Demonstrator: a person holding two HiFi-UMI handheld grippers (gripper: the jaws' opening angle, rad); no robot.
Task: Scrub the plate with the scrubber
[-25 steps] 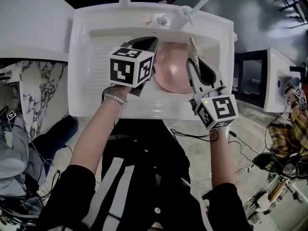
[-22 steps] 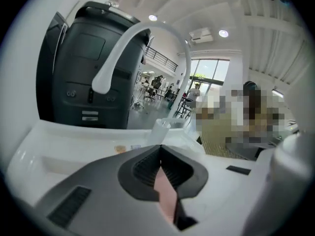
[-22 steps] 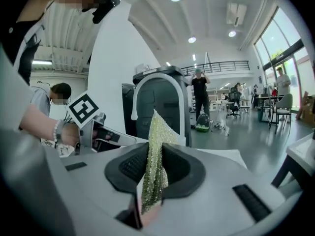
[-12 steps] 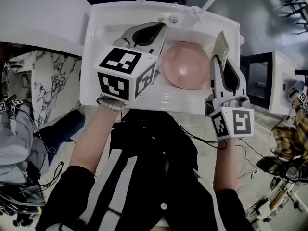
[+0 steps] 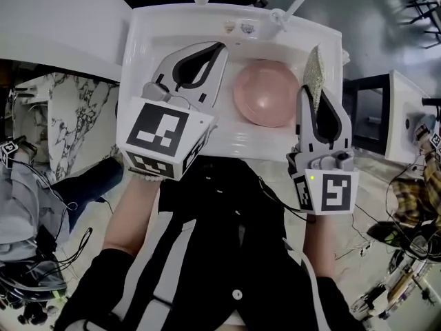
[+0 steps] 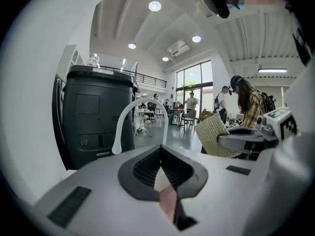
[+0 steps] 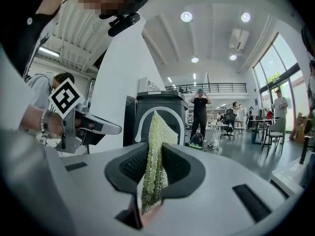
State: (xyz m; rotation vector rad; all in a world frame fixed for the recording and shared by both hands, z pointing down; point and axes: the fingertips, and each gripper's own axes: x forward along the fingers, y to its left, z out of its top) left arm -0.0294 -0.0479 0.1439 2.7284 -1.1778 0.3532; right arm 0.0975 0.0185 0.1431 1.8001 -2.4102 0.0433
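A green scrubber [image 5: 315, 69] is clamped in the right gripper [image 5: 313, 92], centre right. The left gripper [image 5: 219, 48] is held with jaws together, empty. A pink plate [image 5: 265, 102] is seen in the white sink [image 5: 141, 54], upper centre.

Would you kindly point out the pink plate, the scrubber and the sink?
pink plate [image 5: 265, 102], head view, middle of its face.
scrubber [image 7: 153, 159], right gripper view, middle of its green mesh.
sink [image 5: 141, 36], head view, bare left rim.

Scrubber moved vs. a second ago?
Yes. The scrubber was over the plate's right edge; now it is clear to the plate's right, by the sink's right rim.
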